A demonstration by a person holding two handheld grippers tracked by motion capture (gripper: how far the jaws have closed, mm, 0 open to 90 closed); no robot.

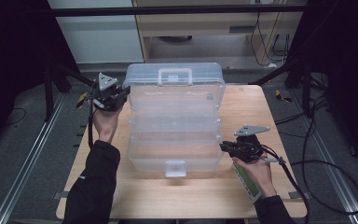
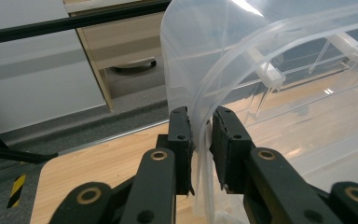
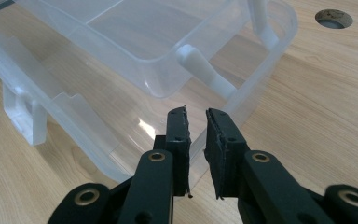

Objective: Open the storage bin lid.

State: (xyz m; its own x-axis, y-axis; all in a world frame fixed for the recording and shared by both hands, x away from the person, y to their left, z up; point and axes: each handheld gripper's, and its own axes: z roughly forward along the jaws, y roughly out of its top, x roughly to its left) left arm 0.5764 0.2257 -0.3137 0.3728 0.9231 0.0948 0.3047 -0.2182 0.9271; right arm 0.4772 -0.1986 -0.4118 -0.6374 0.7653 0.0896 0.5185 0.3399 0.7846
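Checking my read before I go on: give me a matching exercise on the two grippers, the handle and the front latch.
Things:
1. left gripper
2. right gripper
3. handle
4. latch

States or places:
A. at the box's near right corner
B. on the near front wall
C. clamped on the raised lid's edge
D. on the lid, at the far side

Pairs: 1-C, 2-A, 3-D, 4-B

Organizer box point(image 2: 279, 70) cropped at edges

Left gripper point(image 1: 119, 95): arm stretched forward at far left, jaws nearly closed, clamped on a thin edge. Right gripper point(image 1: 224, 146): nearer, at right, jaws likewise pinched narrow.
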